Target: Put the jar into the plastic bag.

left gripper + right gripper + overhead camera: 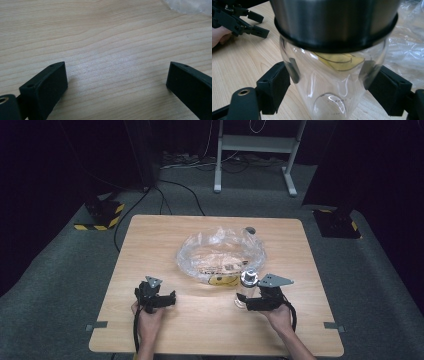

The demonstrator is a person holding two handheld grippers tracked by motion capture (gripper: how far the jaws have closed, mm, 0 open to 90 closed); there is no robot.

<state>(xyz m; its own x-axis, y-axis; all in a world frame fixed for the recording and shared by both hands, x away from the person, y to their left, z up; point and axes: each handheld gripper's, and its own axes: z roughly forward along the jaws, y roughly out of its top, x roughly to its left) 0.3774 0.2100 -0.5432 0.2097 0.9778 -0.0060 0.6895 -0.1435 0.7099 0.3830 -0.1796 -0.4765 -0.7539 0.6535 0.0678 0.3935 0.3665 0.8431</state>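
Your right gripper (329,82) clamps the clear jar (332,75); your left gripper (117,82) gapes empty over bare table (100,37); the plastic bag (220,252) ahead probably receives it next.

Both forearms are showing bare — no sleeves. The left claw (167,298) and right claw (243,303) are wearing matte black, blocky jaws with small screw holes, grey three-cornered plates on top, black cables trailing.
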